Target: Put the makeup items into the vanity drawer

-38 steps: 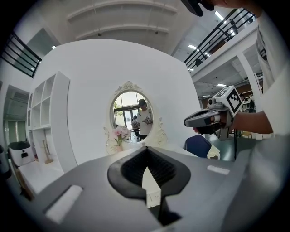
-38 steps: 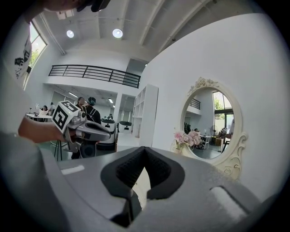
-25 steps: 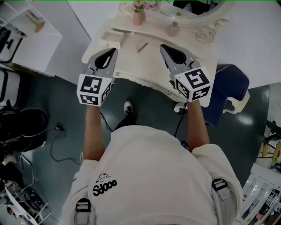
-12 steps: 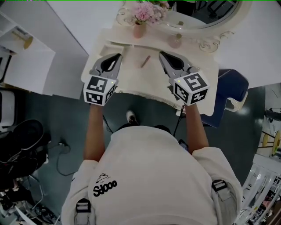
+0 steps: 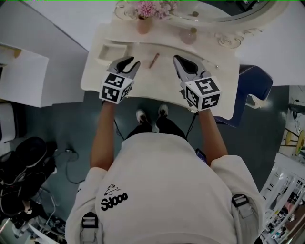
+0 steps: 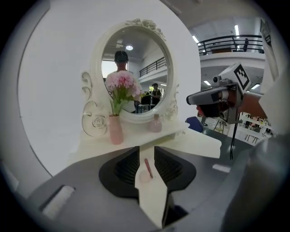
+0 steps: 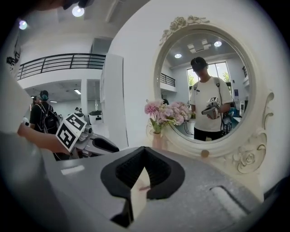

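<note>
Head view: the job has barely begun. A makeup pencil (image 5: pixel 154 60) lies loose on the cream table (image 5: pixel 224 90), between the two hand-held grippers and touching neither. No drawer is seen open, and nothing shows as stowed. The left hand-held gripper (image 5: pixel 128 63), just left of the pencil, has its jaws parted, having just been opening; nothing is gripped, and the pencil lies on the table beyond the gap. The right hand-held gripper (image 5: pixel 177 59), just right of it, is closed and empty. A small pink bottle (image 5: pixel 188 35) stands at the foot of the mirror (image 5: pixel 214 12); a pink vase (image 5: pixel 143 25) holds flowers (image 5: pixel 148 8). A shallow tray (image 5: pixel 108 51) at the table's left looks empty. Left to do, by this reading: open the drawer, lift the items, set them inside.
</note>
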Tool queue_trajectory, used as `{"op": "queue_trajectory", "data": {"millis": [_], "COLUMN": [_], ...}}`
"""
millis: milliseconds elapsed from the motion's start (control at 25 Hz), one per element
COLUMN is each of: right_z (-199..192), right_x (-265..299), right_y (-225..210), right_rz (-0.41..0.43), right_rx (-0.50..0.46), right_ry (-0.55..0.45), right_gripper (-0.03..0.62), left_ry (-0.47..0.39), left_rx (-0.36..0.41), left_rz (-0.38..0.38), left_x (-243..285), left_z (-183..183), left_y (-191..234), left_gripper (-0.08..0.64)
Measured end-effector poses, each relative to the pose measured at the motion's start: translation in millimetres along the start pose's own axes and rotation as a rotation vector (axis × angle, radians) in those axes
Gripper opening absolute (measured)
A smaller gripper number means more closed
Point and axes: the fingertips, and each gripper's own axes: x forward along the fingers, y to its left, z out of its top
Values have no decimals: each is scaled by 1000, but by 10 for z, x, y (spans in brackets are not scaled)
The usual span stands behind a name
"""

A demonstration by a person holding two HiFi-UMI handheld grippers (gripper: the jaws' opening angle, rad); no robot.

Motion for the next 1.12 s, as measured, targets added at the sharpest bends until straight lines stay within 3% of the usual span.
{"op": "queue_trajectory", "data": {"millis": [280, 520, 800, 1120], "right_z": [-349, -637, -779, -668], "right_x": [155, 147, 118, 254], "right_y": [-254, -425, -595, -583], "right_rz": [24, 33, 10, 36], "right_rx": [1, 39, 58, 35], "right_ry": [91, 142, 161, 142], "right_gripper": [2, 3, 3, 3], "left_ry": [178, 275, 338, 332], "left_rx": [-10, -51, -87, -78], "left_rz": [-34, -19, 0, 19], "left_x": [731, 1218, 1377, 1368], "left_z": [-537, -930, -1192, -1144], "left_y": [49, 154, 145, 181], "left_gripper": [170, 215, 206, 147]}}
